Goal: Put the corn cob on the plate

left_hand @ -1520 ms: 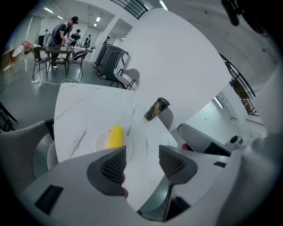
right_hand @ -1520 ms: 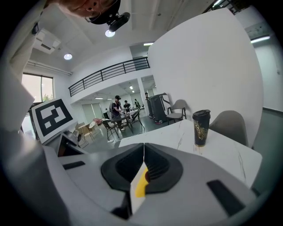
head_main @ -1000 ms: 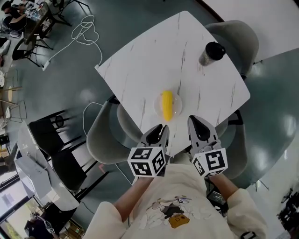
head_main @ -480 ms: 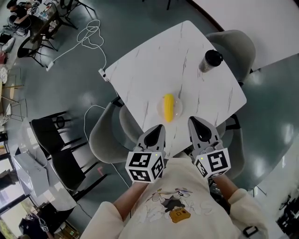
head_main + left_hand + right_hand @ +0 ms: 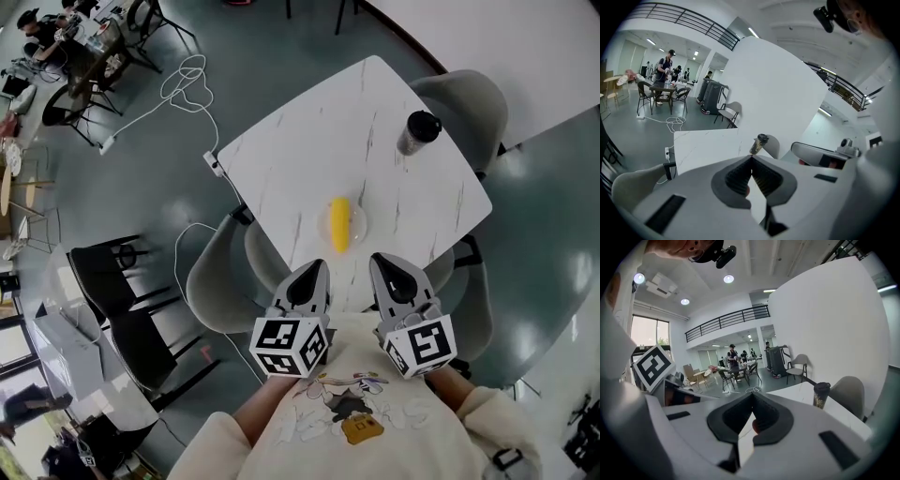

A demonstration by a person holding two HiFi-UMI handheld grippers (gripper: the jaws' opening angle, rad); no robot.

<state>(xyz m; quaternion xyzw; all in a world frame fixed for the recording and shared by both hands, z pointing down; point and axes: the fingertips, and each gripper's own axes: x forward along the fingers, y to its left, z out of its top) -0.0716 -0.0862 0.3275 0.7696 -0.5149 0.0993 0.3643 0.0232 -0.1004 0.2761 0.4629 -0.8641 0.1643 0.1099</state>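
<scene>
**1. Task item.** The yellow corn cob (image 5: 339, 224) lies on the small round pale plate (image 5: 362, 223), with its long axis pointing roughly towards you. The plate sits on the square white marble-pattern table (image 5: 309, 141), in the half nearest you and a little in from the near edge.

**2. Left gripper.** You hold the left gripper (image 5: 751, 159) with its jaws brought fully together. In the left gripper view the dark ribbed pads meet at their tips, and nothing sits between them. In the head view it hangs in front of your chest at the table's near edge. It is short of the plate and touches neither the plate nor the corn cob.

**3. Right gripper.** The right gripper (image 5: 753, 395) is likewise closed tip to tip and empty. It hangs just beside the left gripper, at about the same level (the marker cubes of both face the head camera).

**4. Other items.**
- A tall patterned cup with a dark lid (image 5: 417, 131) stands upright near the table's far right edge, well apart from the plate.
- One grey shell chair (image 5: 464, 103) stands behind the cup.
- A second grey shell chair (image 5: 216, 281) stands at the near left side of the table.
- A white cable (image 5: 183, 80) lies looped on the grey floor (image 5: 112, 206) beyond the table's left corner.
</scene>
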